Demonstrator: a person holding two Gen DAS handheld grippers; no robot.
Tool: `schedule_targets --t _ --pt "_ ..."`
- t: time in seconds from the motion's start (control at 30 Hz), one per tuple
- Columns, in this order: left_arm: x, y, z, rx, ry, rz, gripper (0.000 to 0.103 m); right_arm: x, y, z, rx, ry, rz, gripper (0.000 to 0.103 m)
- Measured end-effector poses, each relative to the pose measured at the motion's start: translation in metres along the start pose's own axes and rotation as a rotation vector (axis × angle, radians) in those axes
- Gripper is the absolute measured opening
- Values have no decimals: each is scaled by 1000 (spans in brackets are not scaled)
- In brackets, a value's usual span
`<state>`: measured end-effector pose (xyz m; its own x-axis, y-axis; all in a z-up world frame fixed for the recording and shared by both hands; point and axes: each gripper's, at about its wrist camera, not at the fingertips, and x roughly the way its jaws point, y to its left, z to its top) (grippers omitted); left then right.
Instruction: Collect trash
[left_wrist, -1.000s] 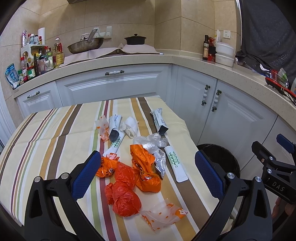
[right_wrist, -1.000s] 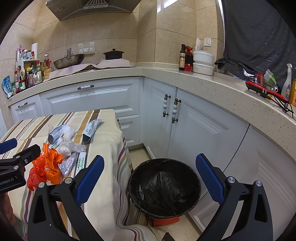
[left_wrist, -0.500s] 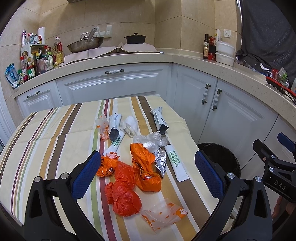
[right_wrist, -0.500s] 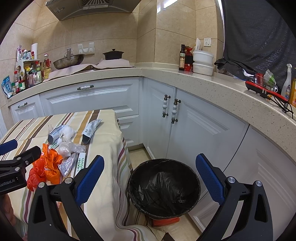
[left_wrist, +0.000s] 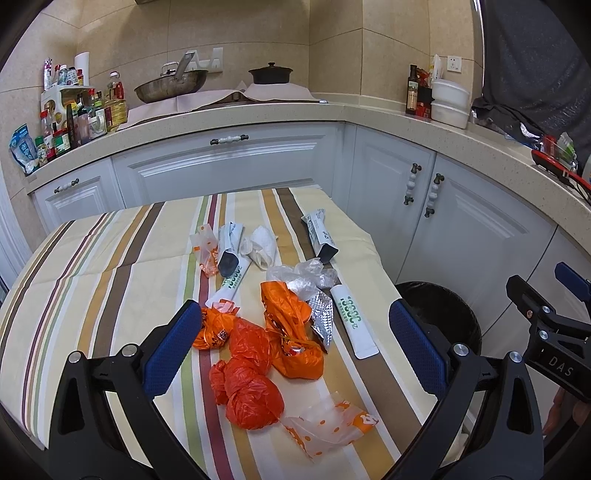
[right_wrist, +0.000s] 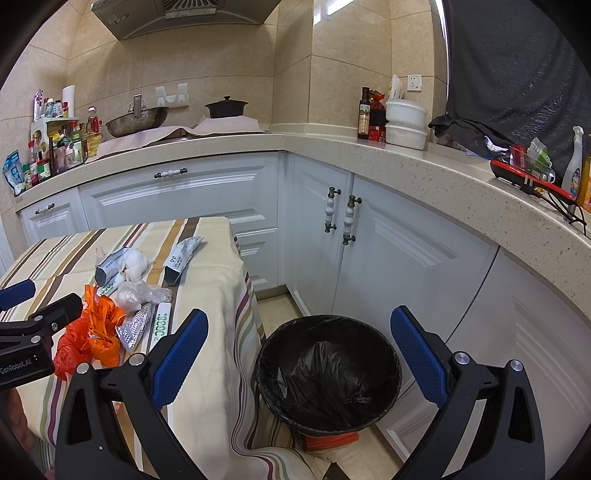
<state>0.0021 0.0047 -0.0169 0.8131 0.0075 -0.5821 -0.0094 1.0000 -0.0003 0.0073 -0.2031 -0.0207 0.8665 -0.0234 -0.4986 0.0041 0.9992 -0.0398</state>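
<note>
Between the spread, empty jaws of the left gripper (left_wrist: 295, 339) lie the orange bags (left_wrist: 255, 373); crinkly film could slip a shallow pinch or drag the foil wrapper (left_wrist: 322, 322) along.

Beyond the right gripper (right_wrist: 295, 354), also wide apart and empty, sits the trash bin (right_wrist: 327, 373); light scraps could miss it.

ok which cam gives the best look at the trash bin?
Right wrist view: the trash bin sits centred between the open right hand-held gripper, whole rim and black liner visible. The left wrist view shows only part of its rim, behind a finger.
</note>
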Motion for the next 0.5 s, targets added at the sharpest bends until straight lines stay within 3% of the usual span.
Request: schedule_targets --t 0.5 --pt "0 0 1 0 1 0 99 -3 -2 2 0 0 -1 96"
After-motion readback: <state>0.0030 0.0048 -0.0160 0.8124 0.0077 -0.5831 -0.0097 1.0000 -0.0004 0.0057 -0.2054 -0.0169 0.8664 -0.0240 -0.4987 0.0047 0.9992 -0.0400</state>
